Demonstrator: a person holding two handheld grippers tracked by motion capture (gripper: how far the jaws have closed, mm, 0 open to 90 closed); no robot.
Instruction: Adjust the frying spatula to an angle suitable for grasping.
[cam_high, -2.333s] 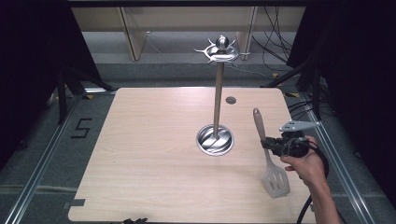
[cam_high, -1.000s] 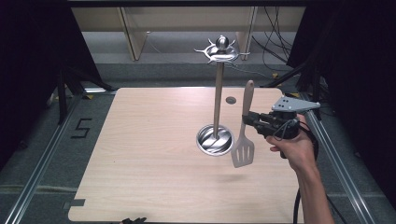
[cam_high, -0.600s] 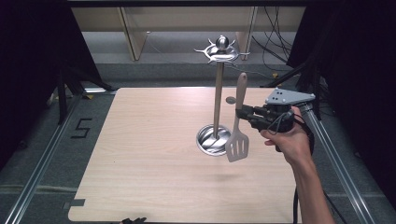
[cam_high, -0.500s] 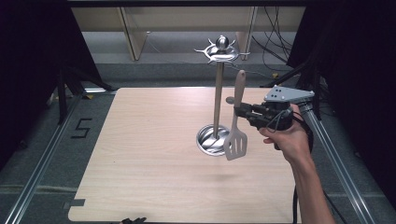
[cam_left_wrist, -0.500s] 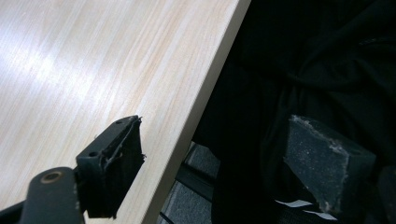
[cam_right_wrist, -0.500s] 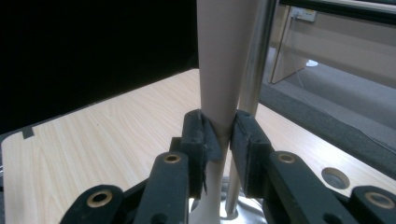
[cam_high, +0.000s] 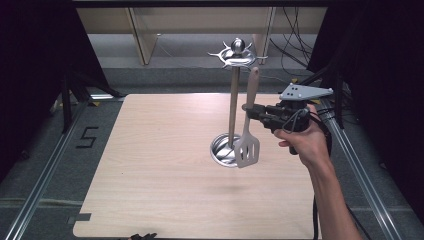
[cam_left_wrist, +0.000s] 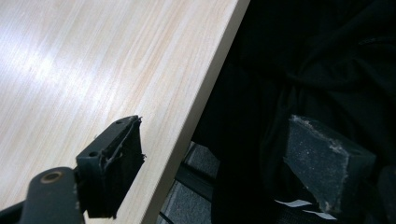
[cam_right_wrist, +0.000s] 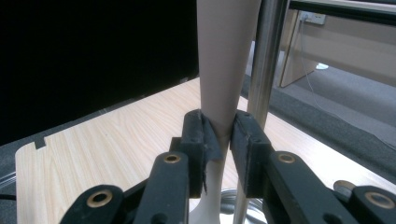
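A spatula (cam_high: 247, 149) with a pale handle and a grey slotted blade hangs upright, blade down, just above the table. My right gripper (cam_high: 248, 111) is shut on its handle at about mid-length. In the right gripper view the pads (cam_right_wrist: 198, 135) press on both sides of the handle (cam_right_wrist: 226, 56). Right beside it stands a metal utensil stand with a tall pole (cam_high: 233, 105), a round base (cam_high: 220, 150) and a ring of hooks (cam_high: 238, 54) on top. The handle's tip reaches almost to the hooks. My left gripper (cam_left_wrist: 219, 154) is open with nothing in it, over the table's edge.
The light wooden table (cam_high: 160, 150) has metal rails (cam_high: 45, 165) along both sides. Cables (cam_high: 292, 55) lie on the floor at the back right, in front of pale furniture. In the left gripper view, dark cloth (cam_left_wrist: 317, 70) hangs beside the table edge.
My right gripper has carried the spatula from low over the table's right side up and to the left, next to the stand's pole, turning it upright.
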